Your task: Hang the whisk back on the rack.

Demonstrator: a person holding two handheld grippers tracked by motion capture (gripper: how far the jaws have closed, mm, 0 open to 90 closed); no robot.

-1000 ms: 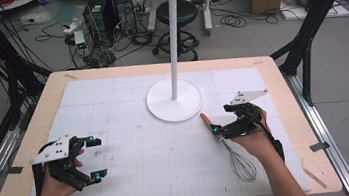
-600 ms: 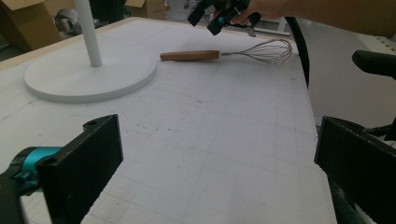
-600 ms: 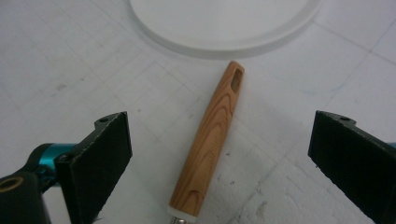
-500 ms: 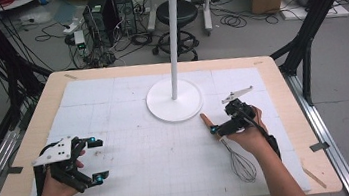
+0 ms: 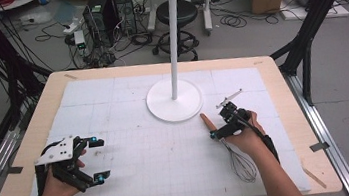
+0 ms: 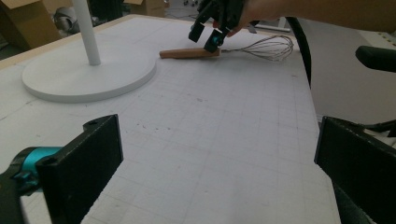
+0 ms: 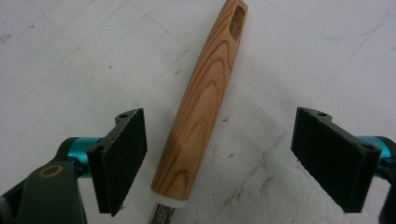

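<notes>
Right gripper (image 7: 217, 158) closing, pads not yet on whisk handle (image 7: 205, 100); off-centre to one pad; likely to roll or skid; left gripper (image 5: 97, 158) open, idle.

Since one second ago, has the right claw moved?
Yes. In the high view the right claw has come down and nearer, away from the white stand base, onto the whisk handle, its jaws closing.

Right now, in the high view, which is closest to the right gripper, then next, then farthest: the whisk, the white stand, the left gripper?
1. Whisk: right under the right gripper, handle between its jaws.
2. White stand: just beyond it, mid-table.
3. Left gripper: far across, at the table's left side.
</notes>
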